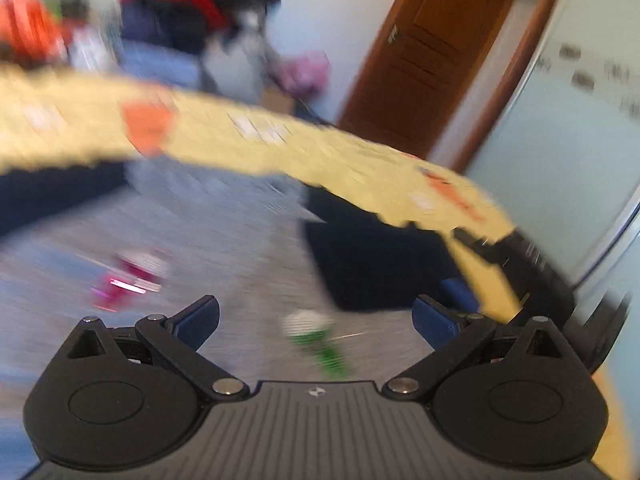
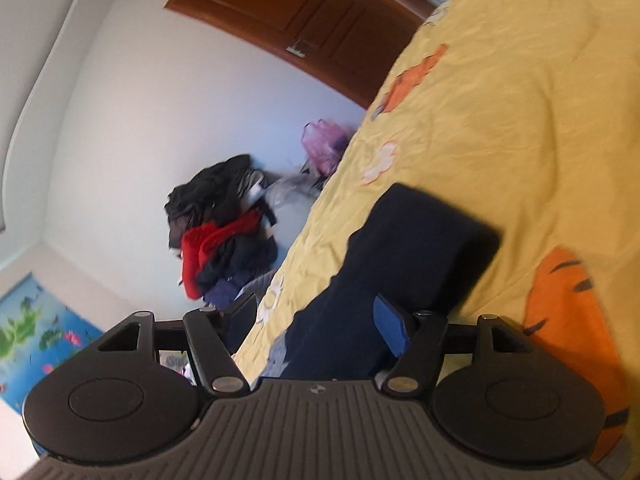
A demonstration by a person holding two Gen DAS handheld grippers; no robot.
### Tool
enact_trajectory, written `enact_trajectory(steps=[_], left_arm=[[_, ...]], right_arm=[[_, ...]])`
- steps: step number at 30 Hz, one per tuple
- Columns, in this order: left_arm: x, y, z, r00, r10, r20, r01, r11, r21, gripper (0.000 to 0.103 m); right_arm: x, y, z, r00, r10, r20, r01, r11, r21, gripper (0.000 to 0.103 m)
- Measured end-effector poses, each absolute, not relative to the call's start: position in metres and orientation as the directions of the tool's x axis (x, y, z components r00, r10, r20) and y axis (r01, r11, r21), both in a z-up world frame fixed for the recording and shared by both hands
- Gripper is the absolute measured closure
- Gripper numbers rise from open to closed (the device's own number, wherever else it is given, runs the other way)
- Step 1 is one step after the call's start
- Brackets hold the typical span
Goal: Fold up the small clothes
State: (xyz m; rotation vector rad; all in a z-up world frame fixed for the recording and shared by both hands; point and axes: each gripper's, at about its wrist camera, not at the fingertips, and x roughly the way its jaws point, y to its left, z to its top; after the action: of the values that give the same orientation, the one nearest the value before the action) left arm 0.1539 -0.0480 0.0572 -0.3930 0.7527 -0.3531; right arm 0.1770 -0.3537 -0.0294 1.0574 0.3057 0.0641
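yellow bedspread [image 2: 500, 120] under navy garment [image 2: 400, 248], right-view only; both grippers [image 1: 316, 320] [image 2: 316, 320] apart, empty

Pale walls [image 2: 132, 128], brown wooden door [image 2: 304, 12], yellow bedspread [image 2: 500, 120], heap of clothes [image 2: 224, 232] against the wall

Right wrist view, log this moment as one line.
right gripper: open | navy garment: between jaws, on yellow bedsheet | left gripper: open, empty
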Motion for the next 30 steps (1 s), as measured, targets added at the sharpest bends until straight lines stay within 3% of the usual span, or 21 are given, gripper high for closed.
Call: enact_trajectory(steps=[2,5,8,9,10,12,14,15,24,30], left_arm=[[0.187,-0.057,0.041,0.633,-0.484,-0.604,0.108,0.828,-0.551,0.0],[0.222,-0.069,0.022,0.62,-0.459,-0.637,0.021,0.821,-0.571,0.0],[0.236,-0.082,0.019,0.625,-0.448,-0.64,0.041,0.837,-0.546,0.002],[0.238,-0.087,0.02,0.617,-0.461,-0.638,0.057,0.835,-0.547,0.015],[0.239,-0.089,0.017,0.602,-0.476,-0.642,0.076,0.833,-0.547,0.045],[0.246,-0.096,0.013,0.564,-0.448,-0.694,0.081,0.866,-0.492,0.074],[0.246,-0.102,0.014,0.572,-0.41,-0.71,0.094,0.893,-0.44,0.085],[0.247,-0.102,0.014,0.57,-0.407,-0.714,0.098,0.896,-0.432,0.096],[0.22,-0.054,0.082,0.725,-0.326,-0.607,0.138,0.932,-0.336,0.098],[0.22,0.026,0.065,0.719,-0.118,-0.685,-0.059,0.972,-0.228,0.098]], right_arm=[[0.178,-0.358,-0.032,0.957,0.194,-0.216,0.101,0.476,0.874,0.034],[0.182,-0.36,-0.032,0.955,0.203,-0.215,0.101,0.462,0.881,0.034],[0.181,-0.364,-0.035,0.955,0.208,-0.213,0.096,0.462,0.882,0.034],[0.182,-0.364,-0.035,0.954,0.208,-0.213,0.097,0.459,0.883,0.034],[0.181,-0.366,-0.036,0.954,0.209,-0.213,0.1,0.449,0.888,0.034],[0.181,-0.369,-0.039,0.955,0.21,-0.211,0.105,0.427,0.898,0.034],[0.178,-0.37,-0.039,0.956,0.205,-0.208,0.107,0.416,0.903,0.034],[0.177,-0.371,-0.039,0.957,0.203,-0.206,0.106,0.416,0.903,0.034],[0.176,-0.364,-0.03,0.963,0.21,-0.171,0.053,0.471,0.881,0.033],[0.179,-0.361,-0.03,0.957,0.234,-0.173,0.04,0.482,0.875,0.033]])
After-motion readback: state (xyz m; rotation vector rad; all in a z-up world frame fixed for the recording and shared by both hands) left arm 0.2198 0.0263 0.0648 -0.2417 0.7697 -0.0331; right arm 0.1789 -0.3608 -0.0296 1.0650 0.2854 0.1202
